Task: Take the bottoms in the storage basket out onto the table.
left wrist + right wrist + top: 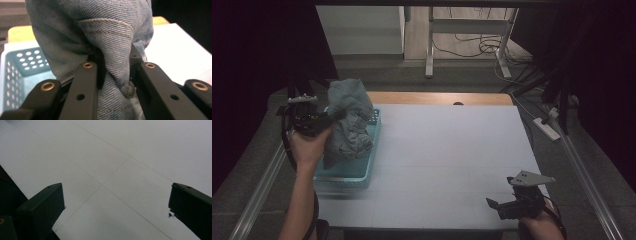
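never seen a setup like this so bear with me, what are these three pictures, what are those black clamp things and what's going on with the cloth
A person sits at a table and holds a hand tool with two black jaws in each hand. One picture is taken from above and looks down on the white table. The other two come from small cameras mounted on the tools, looking along their jaws.

The left gripper is shut on a piece of blue denim cloth, a fold of it pinched between the jaws. From above, the cloth hangs bunched over a light blue plastic basket at the table's left edge.

The right gripper rests near the table's front right corner, jaws open and holding nothing, with bare table below it.
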`<state>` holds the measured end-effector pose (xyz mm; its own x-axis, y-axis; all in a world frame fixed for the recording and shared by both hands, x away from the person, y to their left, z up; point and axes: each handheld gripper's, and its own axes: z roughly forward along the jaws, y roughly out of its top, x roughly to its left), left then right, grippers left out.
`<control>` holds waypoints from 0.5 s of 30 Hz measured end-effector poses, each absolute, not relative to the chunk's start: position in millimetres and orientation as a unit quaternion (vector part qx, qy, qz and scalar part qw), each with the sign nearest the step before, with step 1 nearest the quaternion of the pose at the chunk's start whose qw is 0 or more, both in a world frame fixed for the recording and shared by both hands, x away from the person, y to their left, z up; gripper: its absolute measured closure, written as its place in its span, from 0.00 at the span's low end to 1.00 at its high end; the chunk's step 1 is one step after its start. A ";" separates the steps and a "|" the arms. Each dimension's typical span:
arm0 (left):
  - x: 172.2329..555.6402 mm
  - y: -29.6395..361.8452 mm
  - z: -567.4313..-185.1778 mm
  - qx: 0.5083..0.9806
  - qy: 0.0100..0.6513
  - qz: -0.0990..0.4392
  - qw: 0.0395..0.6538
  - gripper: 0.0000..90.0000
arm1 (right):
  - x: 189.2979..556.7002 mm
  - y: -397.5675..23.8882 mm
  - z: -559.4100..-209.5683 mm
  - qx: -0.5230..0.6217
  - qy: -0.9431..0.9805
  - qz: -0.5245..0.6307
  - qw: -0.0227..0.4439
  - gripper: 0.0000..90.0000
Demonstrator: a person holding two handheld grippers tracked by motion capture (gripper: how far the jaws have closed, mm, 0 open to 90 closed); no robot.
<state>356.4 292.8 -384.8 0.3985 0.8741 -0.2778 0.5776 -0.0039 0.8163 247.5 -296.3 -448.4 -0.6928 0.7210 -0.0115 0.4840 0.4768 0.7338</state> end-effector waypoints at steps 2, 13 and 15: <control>354.9 289.6 -380.1 0.691 0.519 0.156 0.478 0.85 | 247.5 -296.3 -448.4 0.357 0.844 0.366 0.162 0.01; 348.7 277.6 -363.2 0.692 0.488 0.145 0.512 0.85 | 247.5 -296.2 -448.5 0.357 0.844 0.366 0.162 0.01; 347.0 275.3 -359.9 0.692 0.483 0.148 0.516 0.85 | 247.6 -296.2 -448.5 0.358 0.844 0.365 0.162 0.01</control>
<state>347.0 275.3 -359.9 0.4892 0.8212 -0.2937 0.5163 -0.0012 0.8564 247.6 -296.2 -448.5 -0.6911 0.7227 -0.0117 0.4858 0.4765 0.7328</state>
